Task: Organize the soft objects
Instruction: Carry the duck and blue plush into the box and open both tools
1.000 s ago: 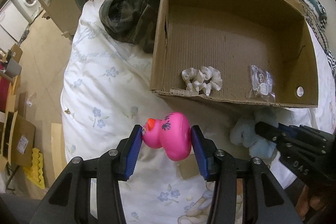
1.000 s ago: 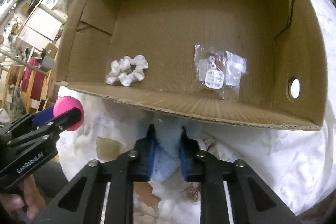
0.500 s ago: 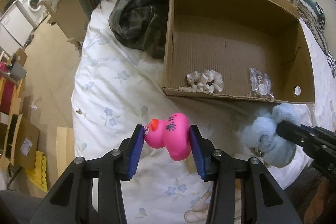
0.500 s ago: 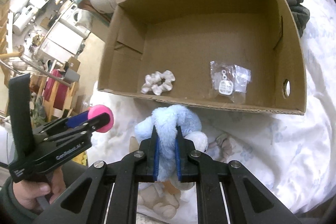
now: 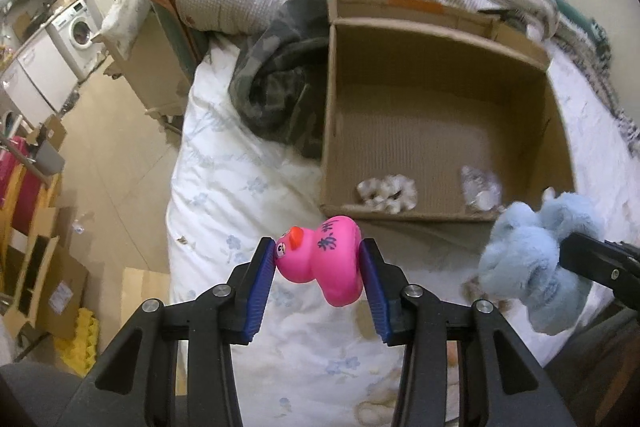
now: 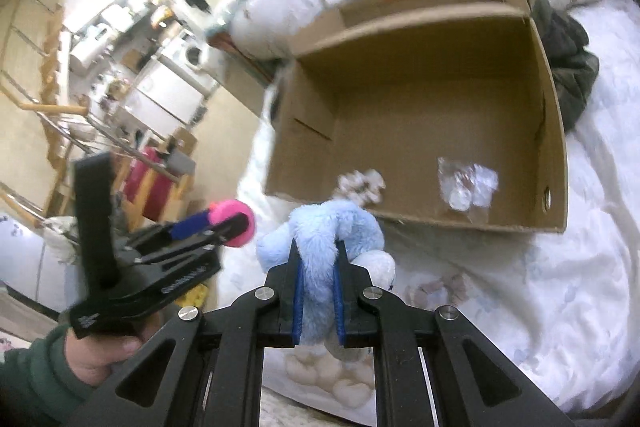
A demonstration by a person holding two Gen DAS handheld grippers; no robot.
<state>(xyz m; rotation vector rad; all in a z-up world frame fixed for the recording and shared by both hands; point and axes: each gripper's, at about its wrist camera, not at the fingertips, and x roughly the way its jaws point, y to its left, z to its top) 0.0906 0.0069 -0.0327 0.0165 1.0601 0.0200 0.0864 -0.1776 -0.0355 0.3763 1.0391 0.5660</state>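
One pink rubber duck, clamped in left gripper above bed. One blue plush toy, pinched in right gripper. One cardboard box holding one white scrunchie, one clear packet.

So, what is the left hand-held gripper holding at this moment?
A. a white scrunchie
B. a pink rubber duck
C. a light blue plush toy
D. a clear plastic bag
B: the left hand-held gripper is closed on the pink rubber duck, held above the bed in front of the cardboard box, while the light blue plush toy is in the right hand-held gripper.
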